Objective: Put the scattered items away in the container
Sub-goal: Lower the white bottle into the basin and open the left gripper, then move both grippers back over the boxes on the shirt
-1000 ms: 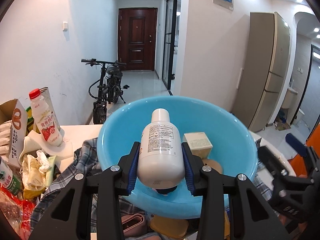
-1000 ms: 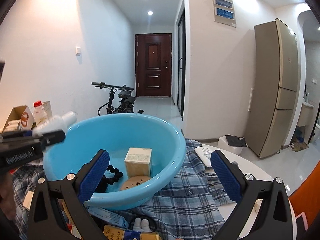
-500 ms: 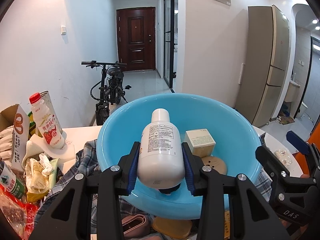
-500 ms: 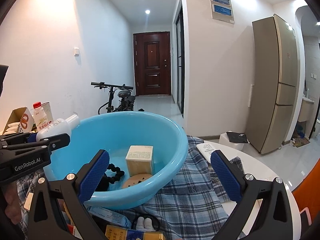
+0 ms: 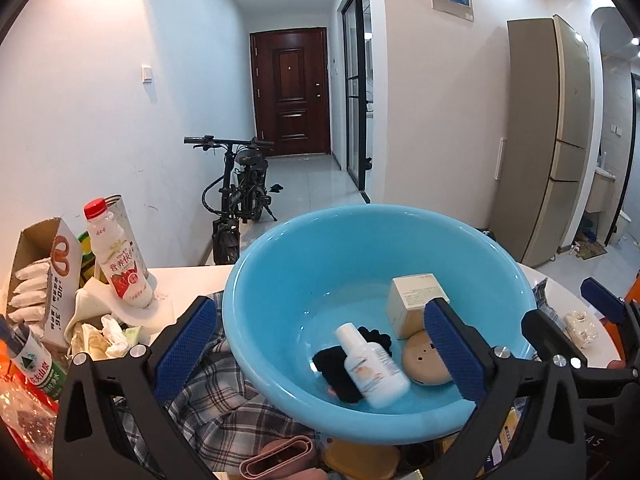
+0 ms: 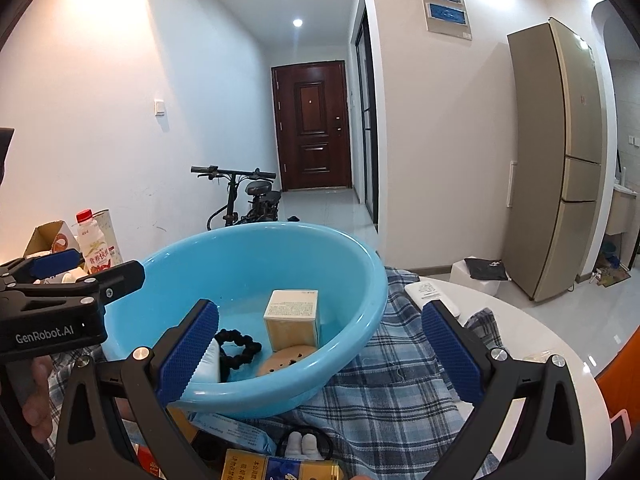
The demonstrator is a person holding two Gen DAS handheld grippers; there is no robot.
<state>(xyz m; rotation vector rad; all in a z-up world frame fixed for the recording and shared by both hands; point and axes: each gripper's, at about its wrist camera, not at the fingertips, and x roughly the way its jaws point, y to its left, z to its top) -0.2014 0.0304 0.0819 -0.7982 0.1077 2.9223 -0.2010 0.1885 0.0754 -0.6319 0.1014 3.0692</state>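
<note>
Since the earlier frame, white bottle (image 5: 372,366) is lying in the blue basin (image 5: 276,264), cap toward 11 o'clock; our left gripper (image 5: 320,344) jaws are opening, empty; right gripper (image 6: 320,352) gaping, empty.

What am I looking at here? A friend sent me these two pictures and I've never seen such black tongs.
A person holds a two-finger tool in each hand, with a camera looking along its fingers. One picture comes from the left gripper, whose jaws are opening with nothing between them; the other from the right gripper, open and empty. Between them sits a round light-blue plastic basin on a blue plaid shirt. Inside lie a white plastic bottle, a cream cardboard box, a black scrunchie and a tan round disc.
</note>
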